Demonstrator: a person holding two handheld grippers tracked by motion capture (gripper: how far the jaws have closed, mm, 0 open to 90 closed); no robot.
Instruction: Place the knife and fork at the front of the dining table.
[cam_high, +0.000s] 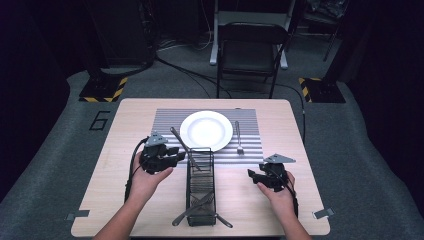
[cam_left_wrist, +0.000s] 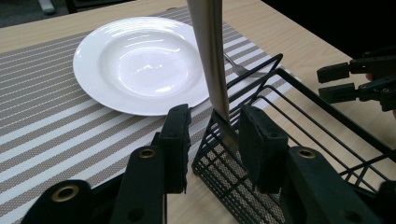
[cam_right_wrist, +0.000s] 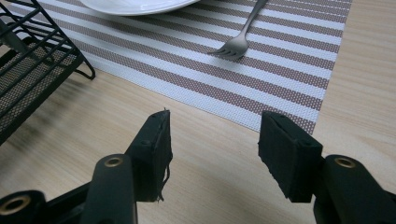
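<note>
Nearest, left hand-held gripper (cam_left_wrist: 212, 140) half-closed around slim steel utensil handle (cam_left_wrist: 211, 56), pads not yet pressing (blade hidden below). Handle leaning up from black wire caddy (cam_left_wrist: 280, 154) toward white round plate (cam_left_wrist: 135, 65), long axis steep, dead ahead between jaws. Right hand-held gripper (cam_right_wrist: 212, 154) farther off, gaping empty over wooden counter (cam_right_wrist: 187, 140).

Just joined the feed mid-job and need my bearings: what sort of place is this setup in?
Probably a lab or studio rigged for recording, not a dining room. A small wooden table stands on grey floor covering among dark surroundings, hazard-striped stand bases flank it, and cables run past a folding chair.
</note>
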